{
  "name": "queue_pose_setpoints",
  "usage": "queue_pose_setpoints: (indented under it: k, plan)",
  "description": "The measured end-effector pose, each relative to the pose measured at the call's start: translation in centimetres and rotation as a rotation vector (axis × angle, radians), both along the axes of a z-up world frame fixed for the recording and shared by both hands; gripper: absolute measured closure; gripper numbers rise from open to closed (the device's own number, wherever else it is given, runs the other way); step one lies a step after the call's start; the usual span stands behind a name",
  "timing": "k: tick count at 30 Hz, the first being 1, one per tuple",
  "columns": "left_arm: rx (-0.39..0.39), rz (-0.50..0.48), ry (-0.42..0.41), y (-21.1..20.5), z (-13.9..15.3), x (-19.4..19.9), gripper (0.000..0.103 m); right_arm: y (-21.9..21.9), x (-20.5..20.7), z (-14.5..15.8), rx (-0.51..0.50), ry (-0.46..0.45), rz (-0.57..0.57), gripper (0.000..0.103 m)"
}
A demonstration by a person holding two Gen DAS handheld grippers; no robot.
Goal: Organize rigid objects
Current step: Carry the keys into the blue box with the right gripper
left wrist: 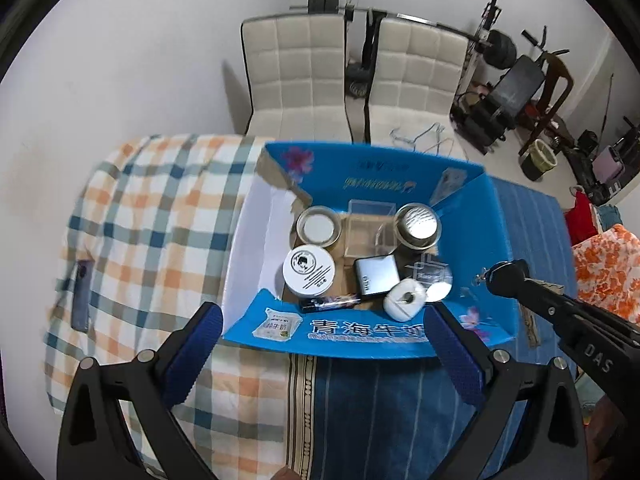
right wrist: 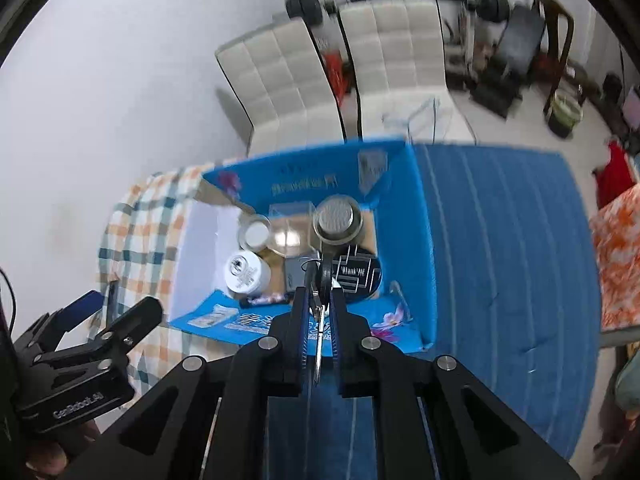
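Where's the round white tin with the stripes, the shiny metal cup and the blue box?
round white tin [left wrist: 308,270]: left wrist view, lid centre.
shiny metal cup [left wrist: 417,225]: left wrist view, top.
blue box [left wrist: 472,248]: left wrist view, right inner wall.

The blue box stands open at the top, its raised flaps walling all four sides. Its right half is crowded: a steel cup, a clear case, a white round tin and a dark flat case sit close together. Bare white floor lies open along the left wall.
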State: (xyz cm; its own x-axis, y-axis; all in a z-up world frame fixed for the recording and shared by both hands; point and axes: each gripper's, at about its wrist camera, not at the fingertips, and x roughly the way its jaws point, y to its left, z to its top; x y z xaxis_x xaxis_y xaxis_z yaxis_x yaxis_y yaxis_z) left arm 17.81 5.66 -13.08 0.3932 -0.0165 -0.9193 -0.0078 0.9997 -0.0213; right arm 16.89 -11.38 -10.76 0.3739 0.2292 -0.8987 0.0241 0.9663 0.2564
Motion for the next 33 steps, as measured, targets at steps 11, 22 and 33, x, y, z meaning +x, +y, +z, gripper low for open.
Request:
queue_pose_setpoints:
  k: [11, 22, 33]
  plan:
    - [0.017, -0.019, 0.167, 0.5, -9.4, 3.9, 0.000, 1.8, 6.2, -14.9, -0.072, 0.214, -0.004, 0.092]
    - [0.037, -0.032, 0.187, 0.5, -10.6, 4.7, 0.000, 3.3, 7.7, -18.3, -0.253, 0.254, 0.029, 0.091]
    - [0.048, -0.014, 0.180, 1.5, -10.1, 4.6, 0.000, 3.3, 7.4, -19.5, -0.296, 0.302, 0.010, 0.014]
